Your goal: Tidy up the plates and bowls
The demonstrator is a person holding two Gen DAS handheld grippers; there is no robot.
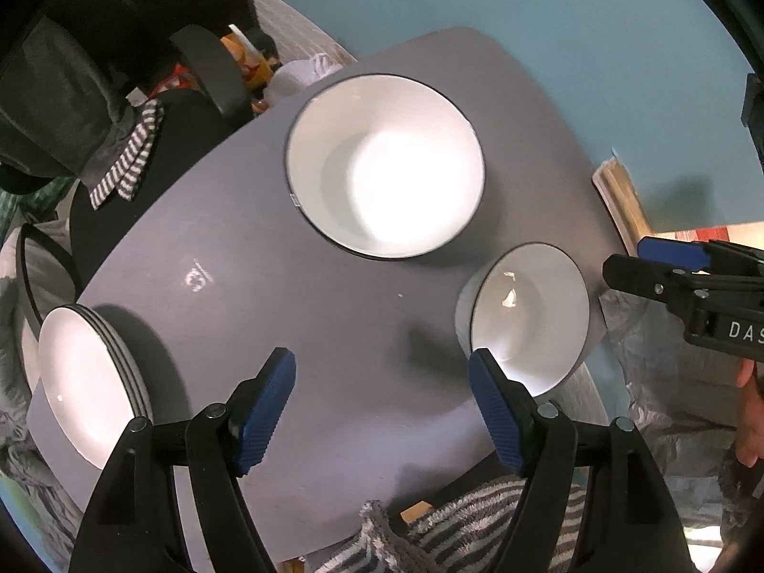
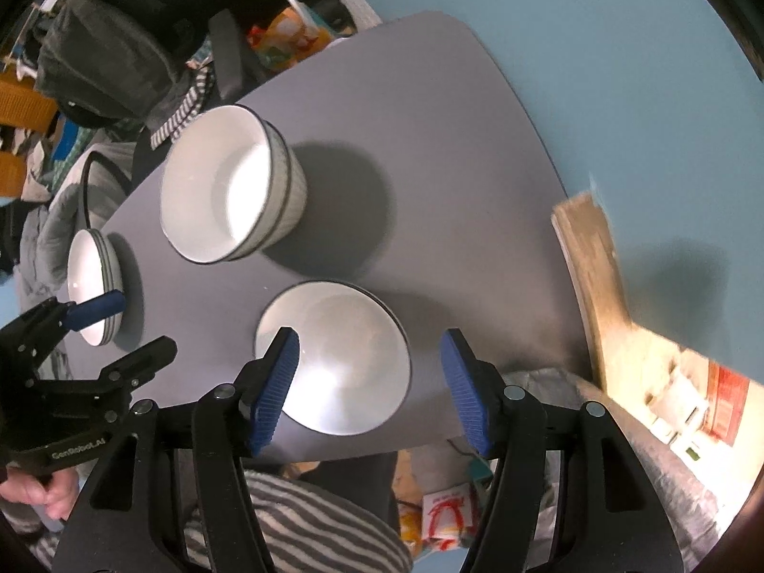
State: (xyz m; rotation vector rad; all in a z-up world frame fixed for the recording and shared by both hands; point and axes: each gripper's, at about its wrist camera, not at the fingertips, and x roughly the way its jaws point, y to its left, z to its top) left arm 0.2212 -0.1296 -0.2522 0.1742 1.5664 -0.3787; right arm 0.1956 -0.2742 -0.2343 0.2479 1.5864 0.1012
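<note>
**A:** Status?

**B:** Both my grippers are released, nothing between the jaws. Left gripper (image 1: 382,410) hangs over bare grey table (image 1: 296,219), between the plate stack (image 1: 86,372) at the table's left edge and the small bowl (image 1: 530,315). Right gripper (image 2: 370,387) hangs over that same small bowl (image 2: 334,358), jaws straddling it from above, not touching as far as I can tell.

**A:** Risks?

**B:** Small bowl sits close to the near table edge. A glancing pad on the rim could slide it off. Glazed ceramic, smooth and glossy (lots of glare inside), so ribbed blue pads (image 2: 277,391) on a thin dark-lined rim may slip if I pinch off-centre. The big bowls (image 2: 229,191) look nested, two rims showing, ribbed pale outer wall. Dropping the small one in crooked would chip or wedge it.

**A:** Plates?

**B:** Shallow white plates, several deep, dark rims, overhanging near the table's left edge, I think. A nudge from the left gripper would topple them.

**A:** Surface?

**B:** Matte grey top, rounded corners, little friction for round feet.
</note>
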